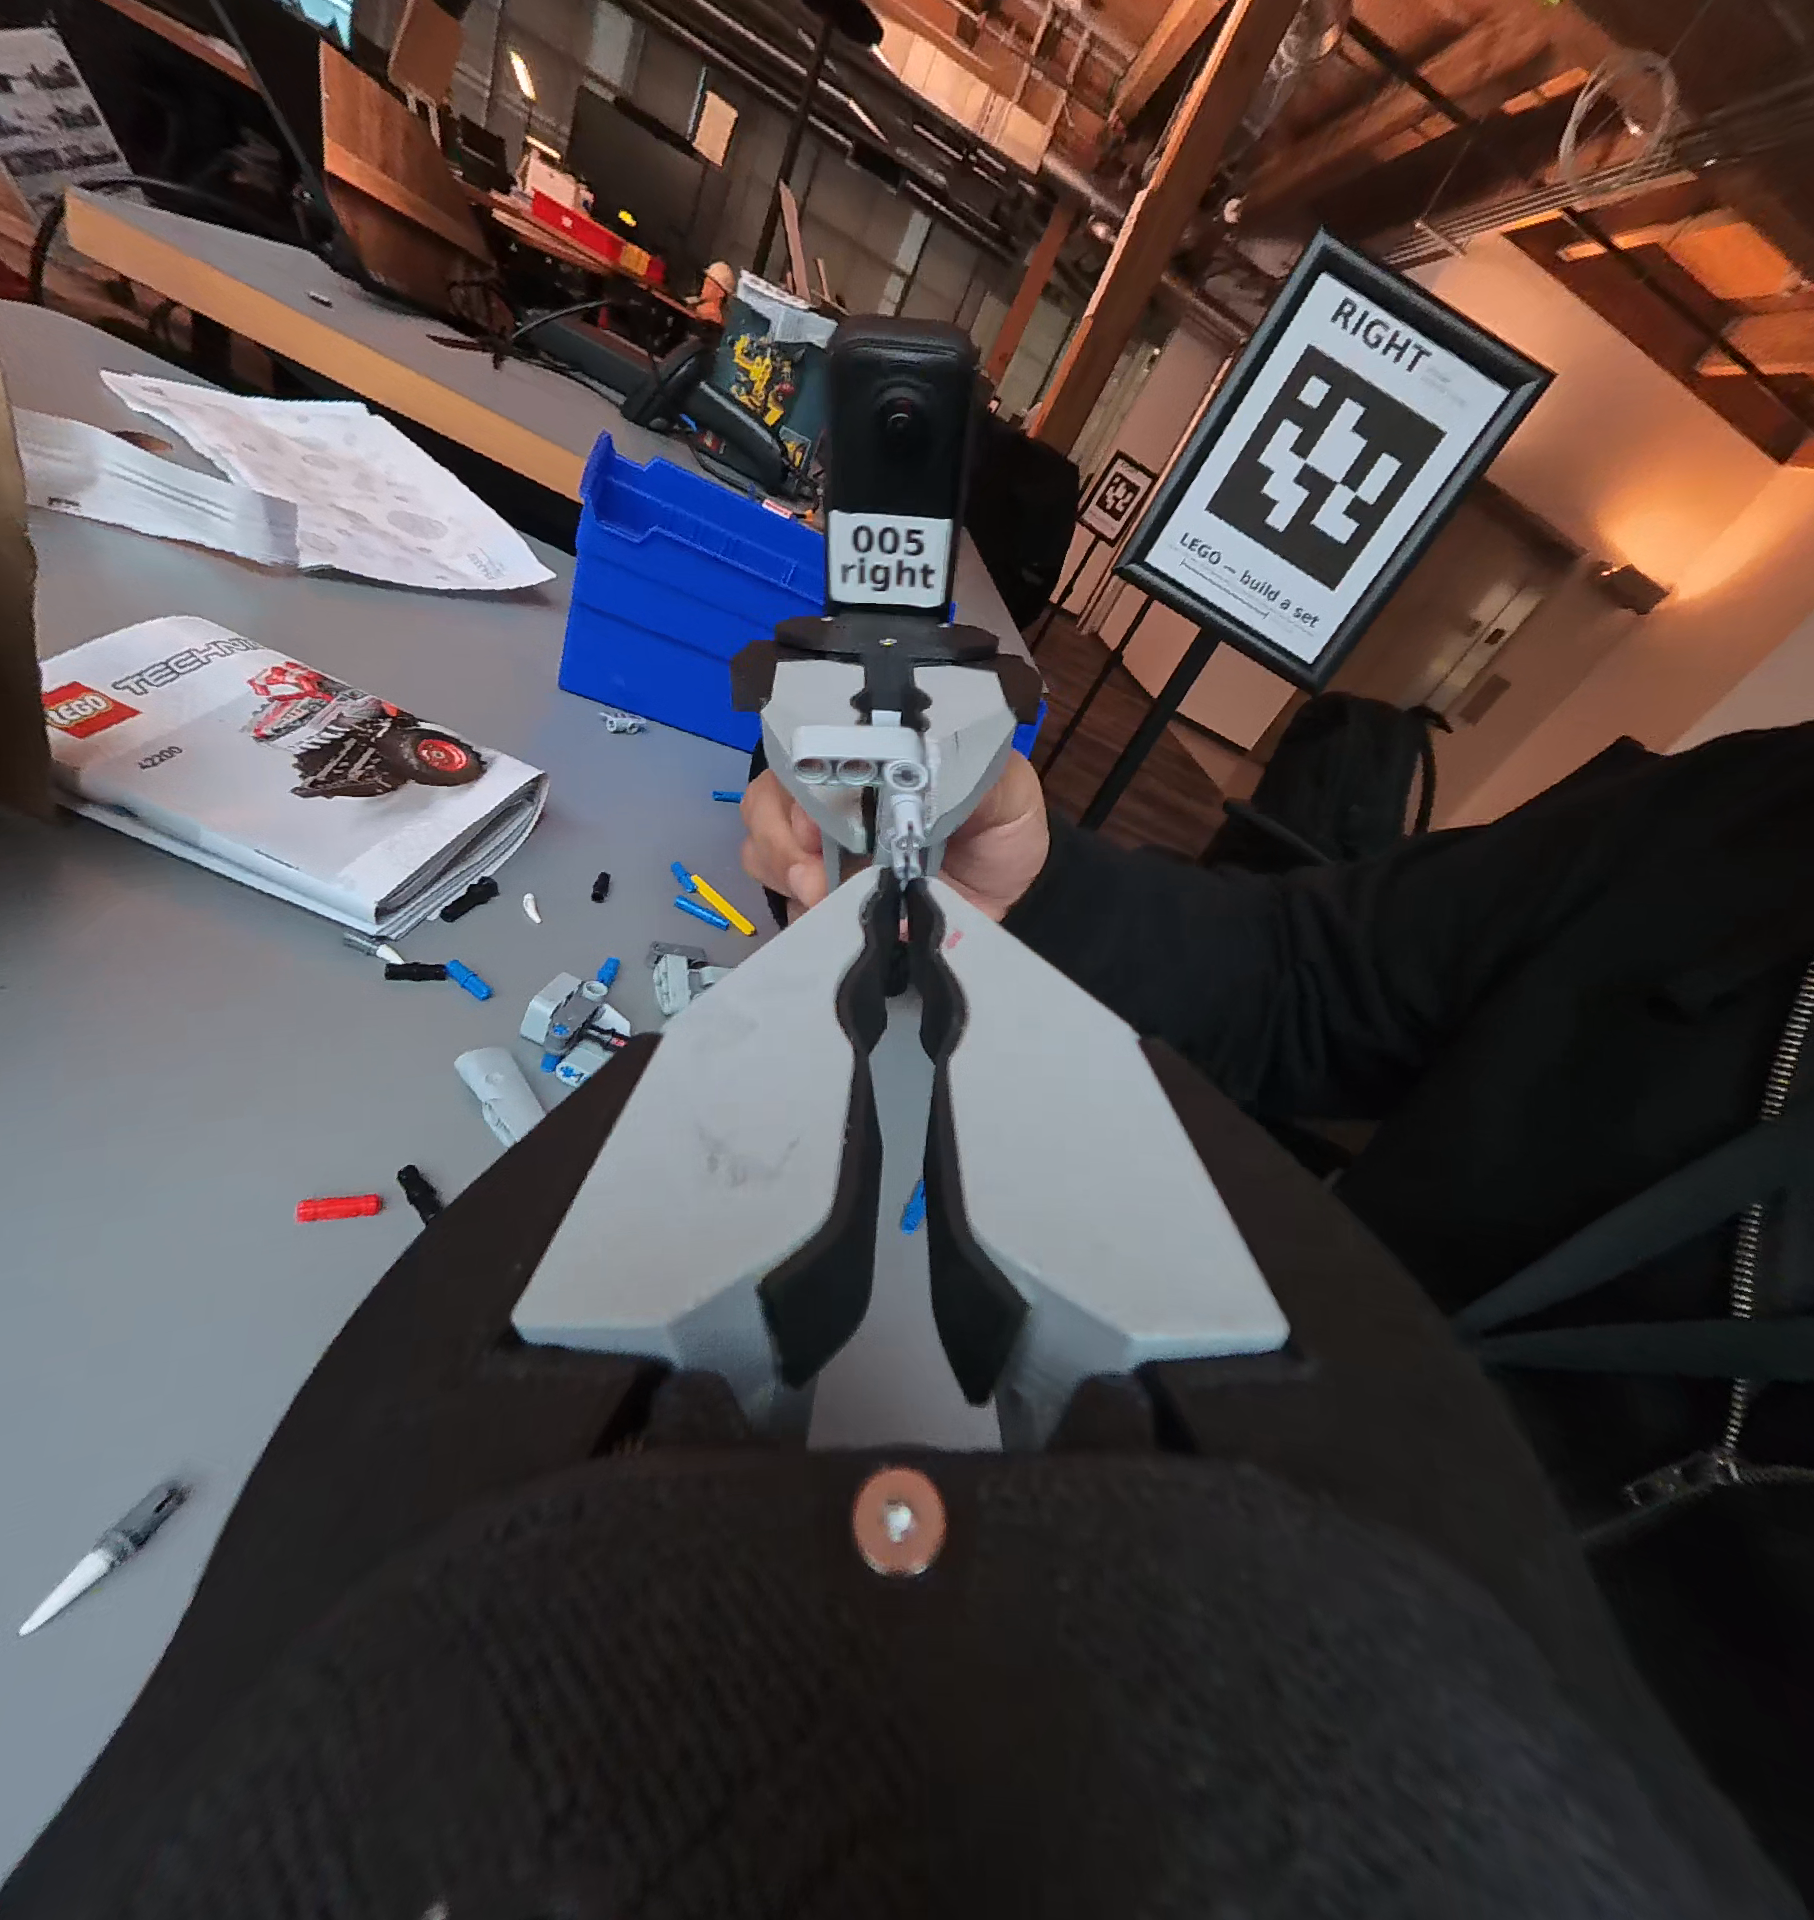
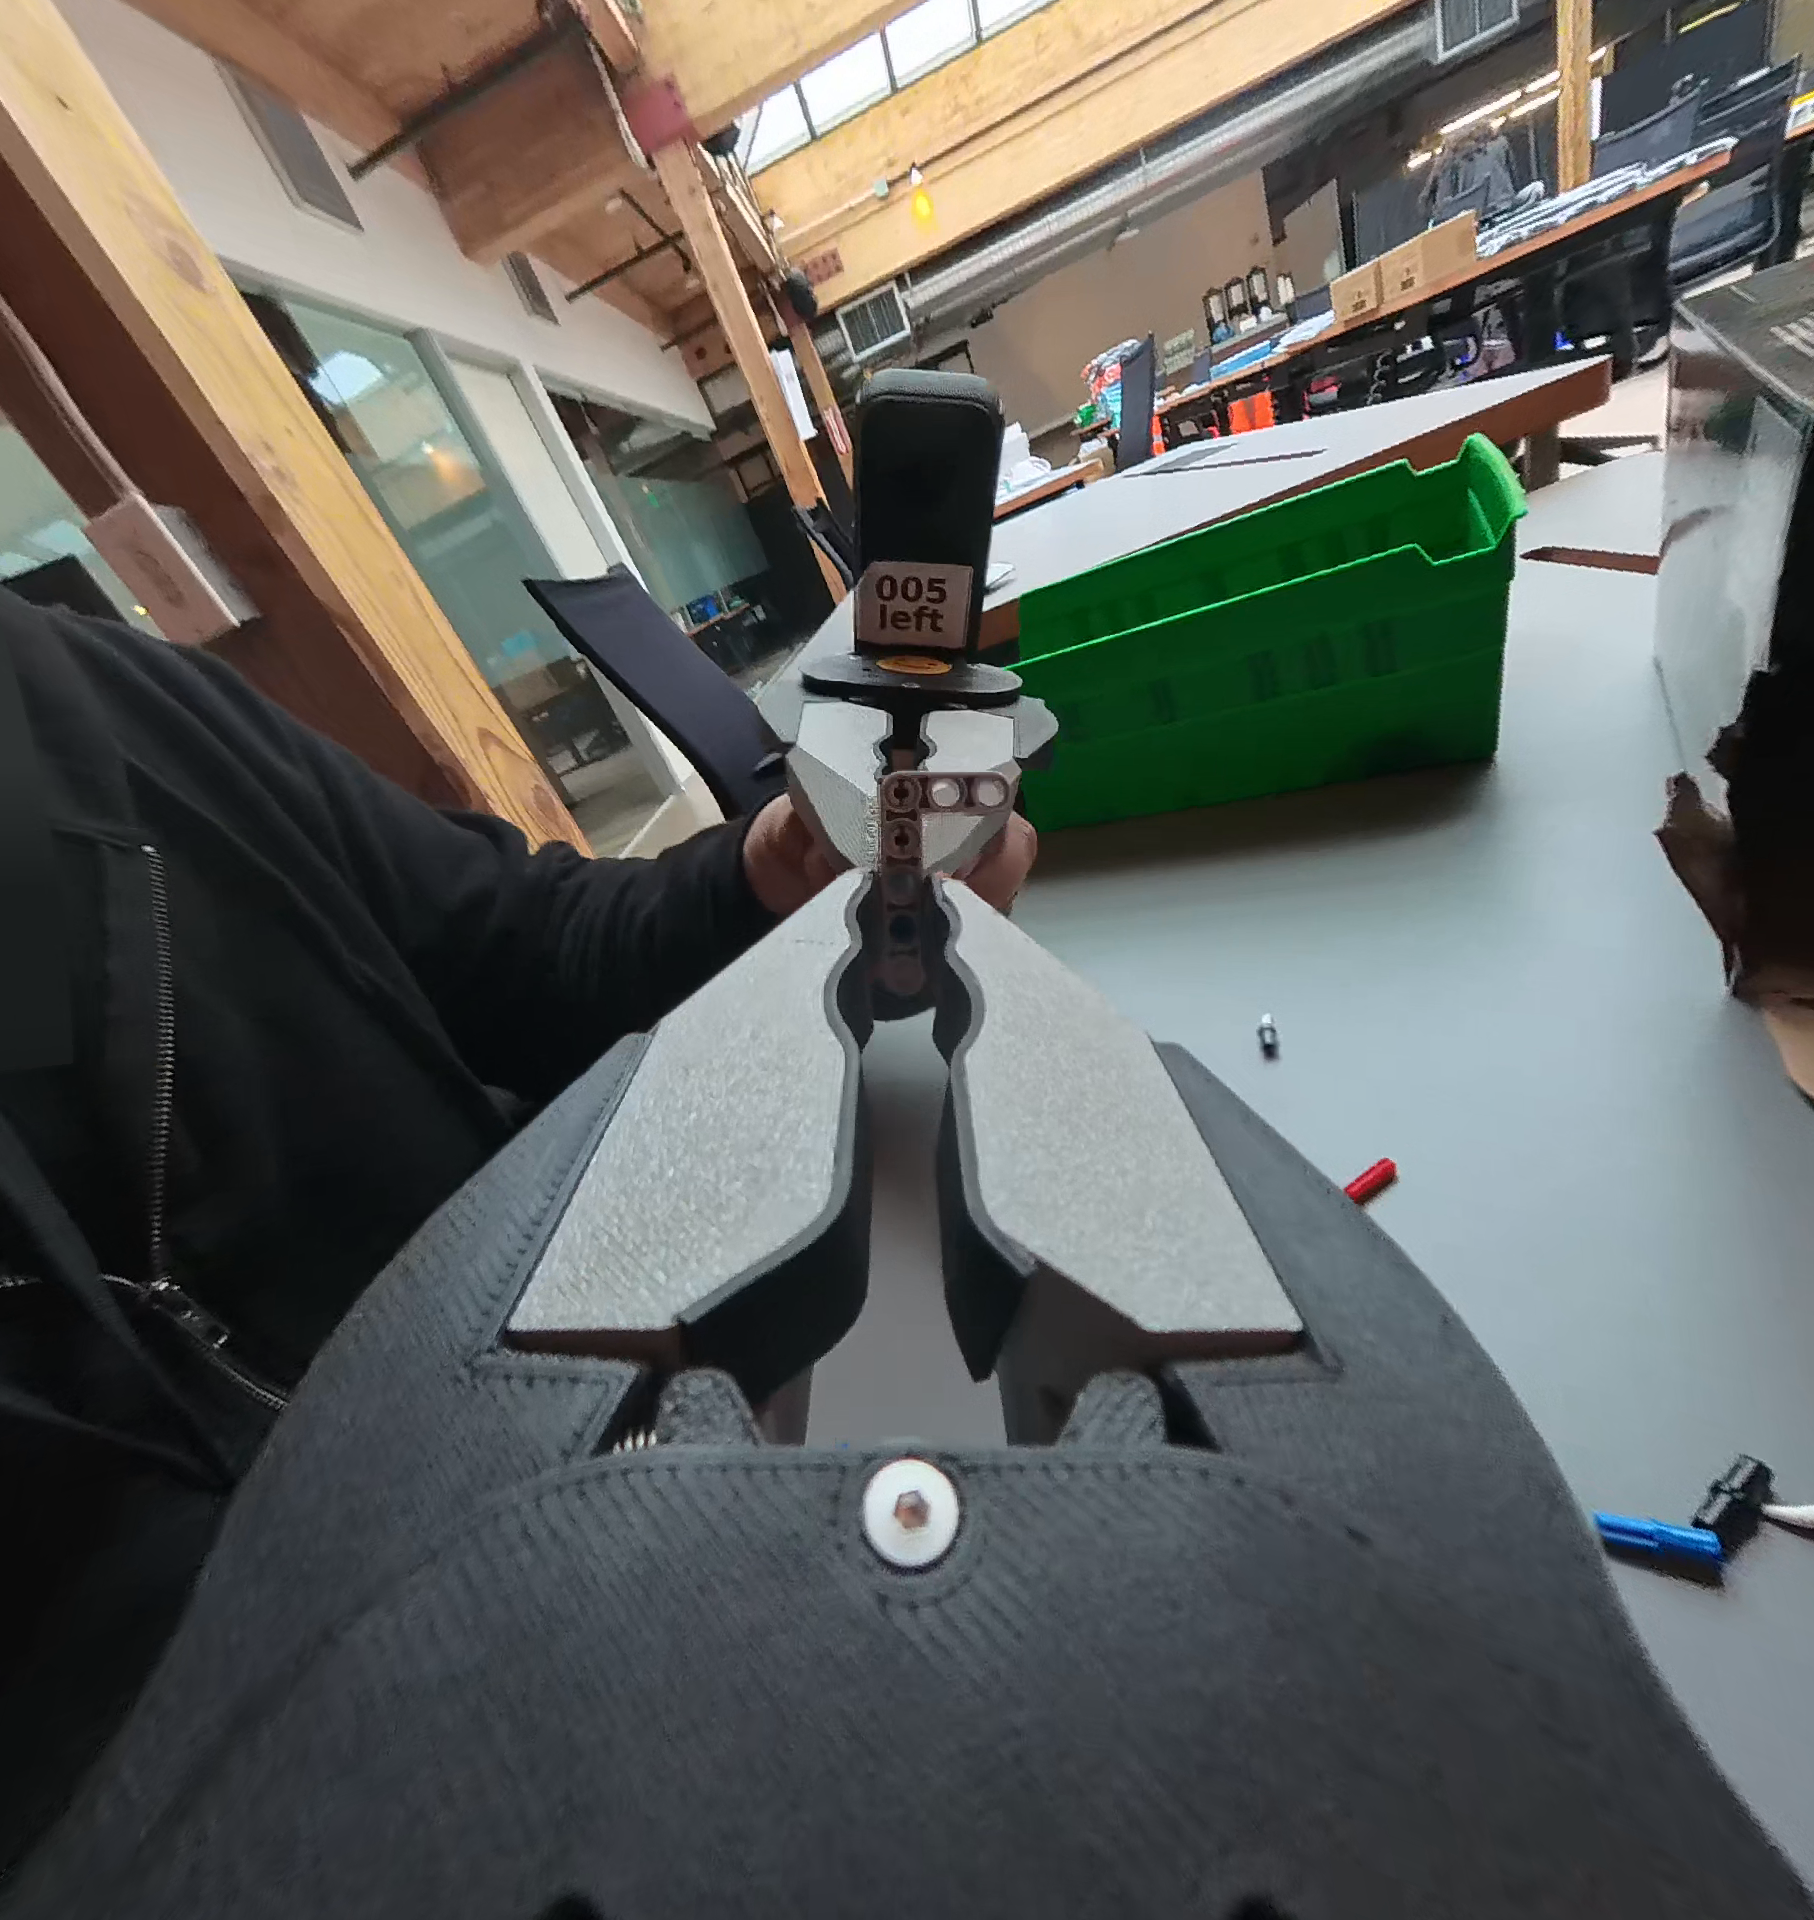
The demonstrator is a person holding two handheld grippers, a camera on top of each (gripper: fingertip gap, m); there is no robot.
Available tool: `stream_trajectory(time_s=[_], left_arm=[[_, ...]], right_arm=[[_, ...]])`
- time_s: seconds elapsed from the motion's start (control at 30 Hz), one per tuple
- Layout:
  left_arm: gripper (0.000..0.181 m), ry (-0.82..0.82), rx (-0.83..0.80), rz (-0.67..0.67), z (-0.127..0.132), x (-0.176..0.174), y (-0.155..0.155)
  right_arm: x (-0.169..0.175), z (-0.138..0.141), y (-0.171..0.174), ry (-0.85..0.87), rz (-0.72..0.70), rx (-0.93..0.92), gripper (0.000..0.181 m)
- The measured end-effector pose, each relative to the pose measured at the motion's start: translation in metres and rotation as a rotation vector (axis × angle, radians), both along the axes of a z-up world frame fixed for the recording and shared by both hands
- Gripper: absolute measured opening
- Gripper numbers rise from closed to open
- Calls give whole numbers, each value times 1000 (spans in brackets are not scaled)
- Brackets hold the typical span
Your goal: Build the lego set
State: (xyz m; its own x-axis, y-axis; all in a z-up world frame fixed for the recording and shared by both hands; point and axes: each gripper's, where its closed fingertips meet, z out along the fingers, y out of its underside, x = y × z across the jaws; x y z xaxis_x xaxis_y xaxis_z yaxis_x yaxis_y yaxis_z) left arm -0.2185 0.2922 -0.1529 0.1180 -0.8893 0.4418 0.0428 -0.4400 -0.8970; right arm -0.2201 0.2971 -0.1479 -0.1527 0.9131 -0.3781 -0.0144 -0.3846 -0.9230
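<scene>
A light grey L-shaped beam (image 1: pixel 859 770) hangs in the air between the two grippers, which face each other tip to tip. My right gripper (image 2: pixel 898 899) is shut on the beam's long leg. The short arm with its holes (image 2: pixel 944 795) sticks out above the tips. My left gripper (image 1: pixel 900 899) is shut, with its tips right at the lower end of that leg. I cannot tell whether a small part sits between its pads. The left gripper's grey fingers (image 2: pixel 830 800) show behind the beam. A hand holds each gripper.
On the grey table (image 1: pixel 155 1091) lie an instruction booklet (image 1: pixel 290 769), white sheets (image 1: pixel 342 488), several loose pins and small grey assemblies (image 1: pixel 581 1023) and a red pin (image 1: pixel 339 1207). A blue bin (image 1: pixel 674 613) stands behind. A green bin (image 2: pixel 1277 665) and a torn box (image 2: pixel 1765 644) stand opposite. My left and right fingertips are right by each other.
</scene>
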Motion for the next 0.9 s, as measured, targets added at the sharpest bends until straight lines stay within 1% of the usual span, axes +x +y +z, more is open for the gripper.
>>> stream_trajectory(time_s=[0.1, 0.27, 0.4, 0.47, 0.53, 0.57, 0.63, 0.7, 0.77, 0.9], left_arm=[[0, 9, -15, -12, -3, -1, -1], [0, 35, 29, -13, -1, 0, -6], [0, 20, 14, -12, -1, 0, -3], [0, 49, 36, 16, -5, 0, 2], [1, 7, 58, 44, 3, 1, 4], [1, 16, 46, 49, 0, 2, 5], [9, 34, 18, 48, -4, 3, 8], [12, 26, -17, 34, -7, 6, 7], [6, 19, -33, 29, -9, 6, 7], [6, 55, -14, 26, -12, 6, 5]], right_arm=[[-1, -2, 0, -6, 4, -4, 3], [0, 0, -4, 5, 28, 2, 3], [1, 0, -1, 14, 16, -11, 3], [1, -1, 2, 10, -5, -7, 4], [0, 4, 5, 82, 7, -95, 4], [-1, 2, 7, 93, 5, -125, 4], [-6, -3, 8, 92, 1, -149, 4], [-10, -2, 6, 107, 7, -162, 4], [-11, -2, 6, 106, 5, -155, 4], [-11, -6, 3, 50, 3, -112, 4]])
